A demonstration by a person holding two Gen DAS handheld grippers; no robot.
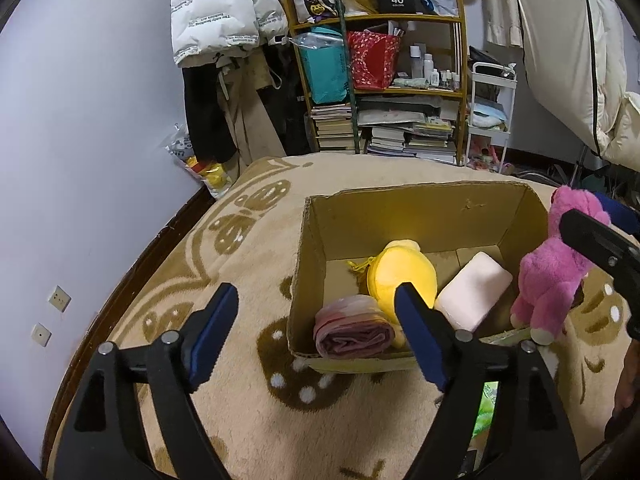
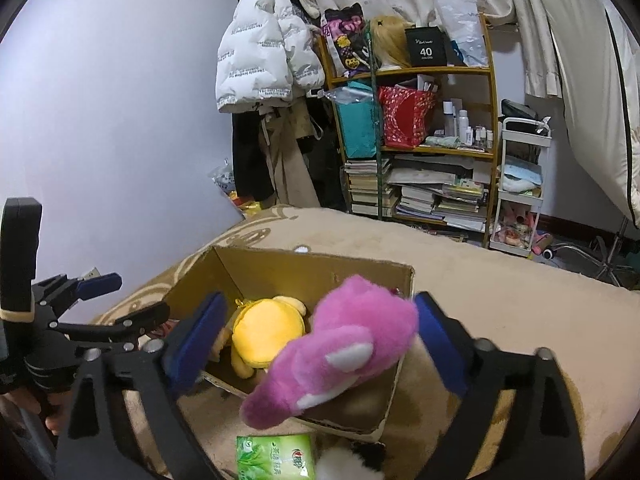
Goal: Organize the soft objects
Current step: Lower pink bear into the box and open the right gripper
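An open cardboard box [image 1: 420,216] sits on a beige patterned blanket [image 1: 248,240]. Inside lie a yellow plush [image 1: 400,276], a pale pink sponge block [image 1: 474,290] and a rolled pink cloth [image 1: 352,334]. My left gripper [image 1: 316,336] is open and empty in front of the box's near left corner. A pink plush bear [image 2: 340,352] hangs between my right gripper's [image 2: 320,344] wide-spread jaws over the box's near edge [image 2: 344,428]; the grip cannot be judged. In the left wrist view the bear [image 1: 556,272] hangs at the box's right side.
A green tissue pack [image 2: 276,458] and a black-and-white plush [image 2: 352,464] lie on the blanket near the box. Behind the bed stand a wooden shelf [image 1: 400,92] with books and bags, a white cart [image 1: 490,116] and hanging coats [image 1: 224,16].
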